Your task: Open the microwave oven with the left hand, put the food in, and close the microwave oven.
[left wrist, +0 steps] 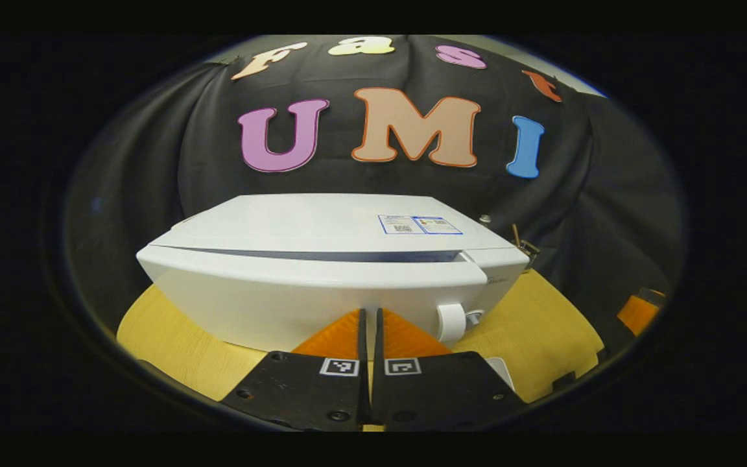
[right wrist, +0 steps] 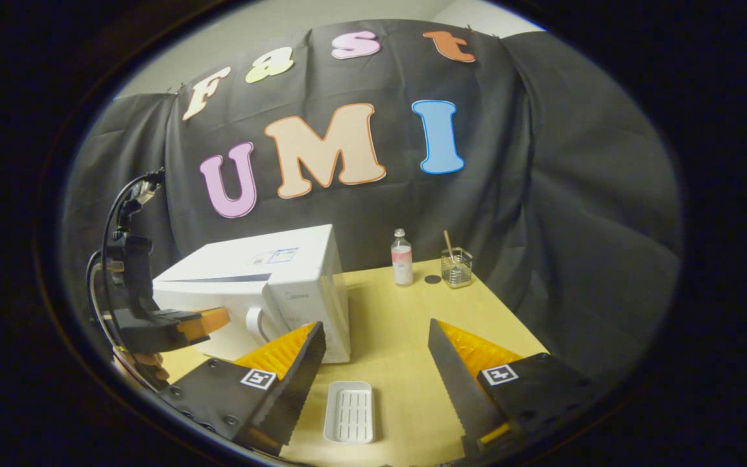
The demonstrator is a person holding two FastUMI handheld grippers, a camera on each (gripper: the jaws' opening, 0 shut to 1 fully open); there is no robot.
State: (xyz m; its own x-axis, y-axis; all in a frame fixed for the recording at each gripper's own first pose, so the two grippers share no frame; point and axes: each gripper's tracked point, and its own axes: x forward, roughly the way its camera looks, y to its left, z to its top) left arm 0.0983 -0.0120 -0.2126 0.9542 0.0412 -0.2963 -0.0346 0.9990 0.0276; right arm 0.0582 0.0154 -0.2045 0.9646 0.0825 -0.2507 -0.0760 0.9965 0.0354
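The white microwave (left wrist: 321, 272) stands on the wooden table with its door closed and a round white knob (left wrist: 451, 322) at its front right. My left gripper (left wrist: 370, 321) is shut with nothing in it, close in front of the door. In the right gripper view, the microwave (right wrist: 296, 279) is at the left, with the left gripper (right wrist: 201, 322) held by a hand before its front. A white ribbed rectangular tray (right wrist: 349, 412) lies on the table below my right gripper (right wrist: 375, 327), which is open and empty above it.
At the table's (right wrist: 399, 331) far edge stand a small clear bottle (right wrist: 402, 257), a glass (right wrist: 456, 267) with a stick in it, and a dark disc (right wrist: 432, 279). Black cloth hangs behind and to the right. A cable (right wrist: 111, 220) loops off the left gripper.
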